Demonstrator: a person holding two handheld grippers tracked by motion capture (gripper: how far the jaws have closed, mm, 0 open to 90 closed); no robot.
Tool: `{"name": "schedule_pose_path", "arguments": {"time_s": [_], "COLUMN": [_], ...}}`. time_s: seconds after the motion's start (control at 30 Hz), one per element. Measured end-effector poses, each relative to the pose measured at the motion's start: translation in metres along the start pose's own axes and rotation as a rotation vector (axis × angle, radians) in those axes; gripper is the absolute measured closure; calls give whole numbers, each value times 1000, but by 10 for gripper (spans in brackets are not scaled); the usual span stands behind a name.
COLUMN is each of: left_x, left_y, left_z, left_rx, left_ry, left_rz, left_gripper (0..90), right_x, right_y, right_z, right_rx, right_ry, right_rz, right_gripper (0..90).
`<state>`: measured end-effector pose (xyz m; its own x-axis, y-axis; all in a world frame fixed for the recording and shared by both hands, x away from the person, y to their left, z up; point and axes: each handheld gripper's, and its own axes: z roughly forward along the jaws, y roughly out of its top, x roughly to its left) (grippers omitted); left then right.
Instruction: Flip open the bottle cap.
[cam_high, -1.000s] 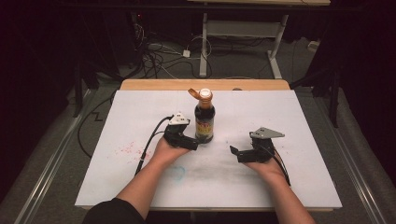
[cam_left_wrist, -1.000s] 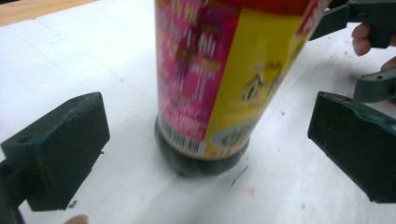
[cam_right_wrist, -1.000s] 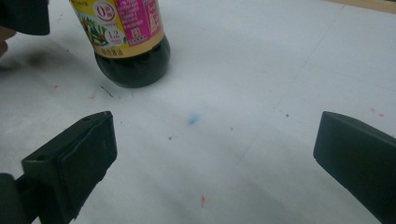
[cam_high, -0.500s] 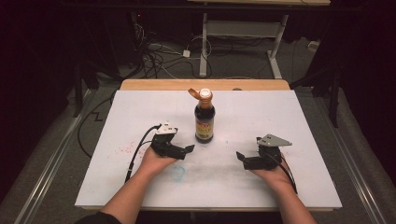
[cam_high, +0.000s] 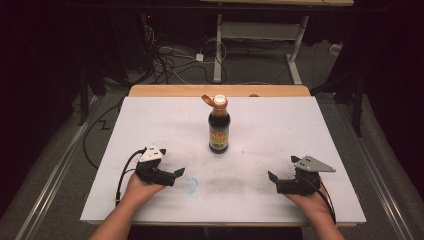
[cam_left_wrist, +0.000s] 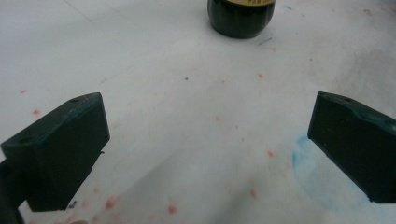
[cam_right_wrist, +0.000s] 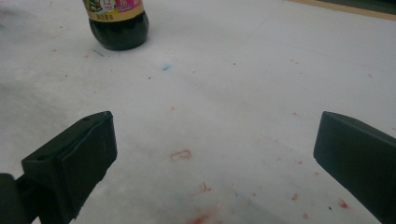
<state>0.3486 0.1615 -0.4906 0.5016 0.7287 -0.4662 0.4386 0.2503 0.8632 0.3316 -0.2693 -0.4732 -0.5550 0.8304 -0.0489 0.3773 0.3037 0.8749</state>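
On the white table (cam_high: 300, 130) stands one bottle (cam_high: 219, 127), upright, filled with dark liquid, with a label around its middle. Its orange cap (cam_high: 207, 100) is flipped open and hangs off to one side of the neck. The bottle sits near the middle of the table, towards the far edge, and nothing touches it.

There are two grippers, one in each of the person's two hands, both low near the front edge of the table. The left gripper (cam_high: 176, 173) is at the near left, its jaws pointing inward toward the centre; in the left gripper view (cam_left_wrist: 205, 154) its two black jaws stand wide apart with bare table between them, gripping nothing. The bottle's base (cam_left_wrist: 241, 16) shows at the top of that view, well ahead of the jaws. One faint blue ring mark (cam_high: 190, 185) lies on the table just beside the left gripper's tip.

The right gripper (cam_high: 274, 179) is at the near right, also pointing inward. In the right gripper view (cam_right_wrist: 215, 158) its two jaws are likewise spread wide and empty, and the bottle (cam_right_wrist: 117, 23) shows at the upper left, well apart from them.

Both grippers are well apart from the bottle and from each other. Small red specks dot the table surface. One cable trails from each gripper.
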Motion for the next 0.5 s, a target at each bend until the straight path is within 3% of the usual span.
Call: {"name": "schedule_pose_path", "arguments": {"time_s": [0.13, 0.23, 0.5], "left_x": [6, 5, 5], "left_y": [-6, -10, -10], "left_z": [-23, -33, -34], "left_rx": [-16, -26, -44], "left_ry": [14, 18, 27], "left_rz": [-18, -6, -15], "left_gripper": [0, 0, 0], "right_x": [-2, -2, 0], "right_y": [-7, -12, -11], "right_z": [-9, -12, -9], "right_rx": [-9, -13, -8], "right_ry": [-18, -24, -42], "right_rz": [13, 27, 10], "right_gripper": [4, 4, 4]}}
